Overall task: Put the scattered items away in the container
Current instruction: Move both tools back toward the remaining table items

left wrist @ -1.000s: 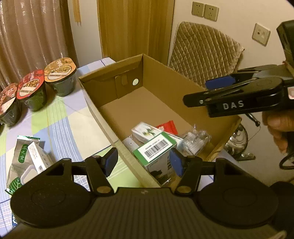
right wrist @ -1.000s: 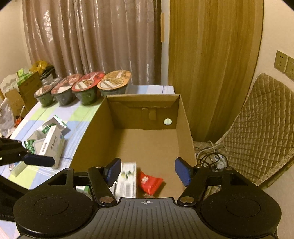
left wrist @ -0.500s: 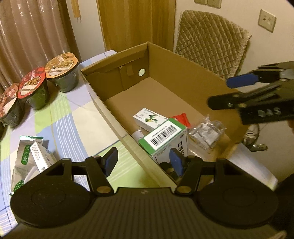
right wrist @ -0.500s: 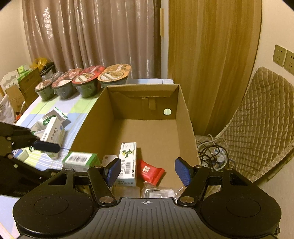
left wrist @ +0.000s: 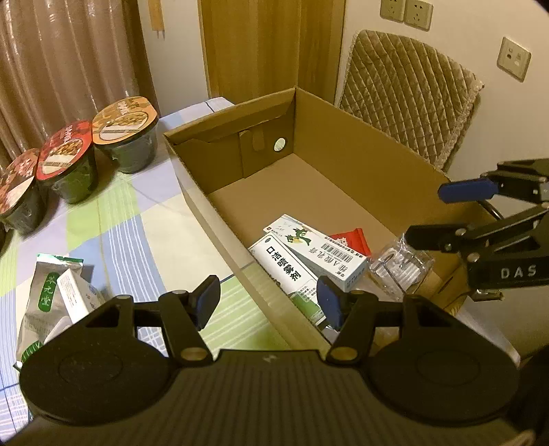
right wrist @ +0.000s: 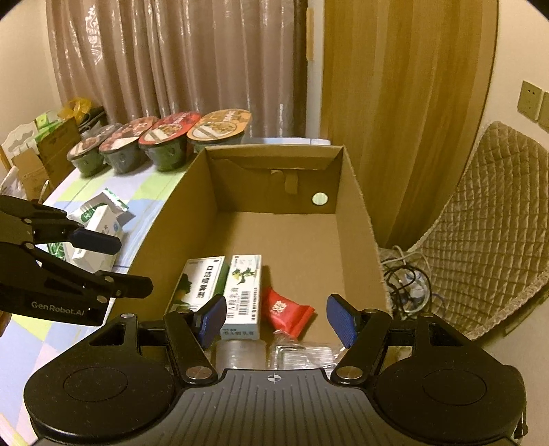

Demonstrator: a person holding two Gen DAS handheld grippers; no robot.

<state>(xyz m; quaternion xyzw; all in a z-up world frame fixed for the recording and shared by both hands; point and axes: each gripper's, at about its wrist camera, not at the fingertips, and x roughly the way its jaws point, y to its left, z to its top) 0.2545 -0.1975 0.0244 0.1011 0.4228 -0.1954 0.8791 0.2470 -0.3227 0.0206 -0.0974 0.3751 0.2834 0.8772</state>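
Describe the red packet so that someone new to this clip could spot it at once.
Find the open cardboard box on the checked tablecloth. At its near end, two white cartons lie side by side; the red packet lies just right of them. It is the only red, soft wrapper in the box.

A lived-in room of a home: long brownish curtains (right wrist: 178, 61) cover the window, a quilted chair (left wrist: 408, 103) stands by a wall with sockets (left wrist: 405, 13), and 4 instant noodle bowls (right wrist: 164, 140) line a bench under a checked tablecloth (left wrist: 113, 223).
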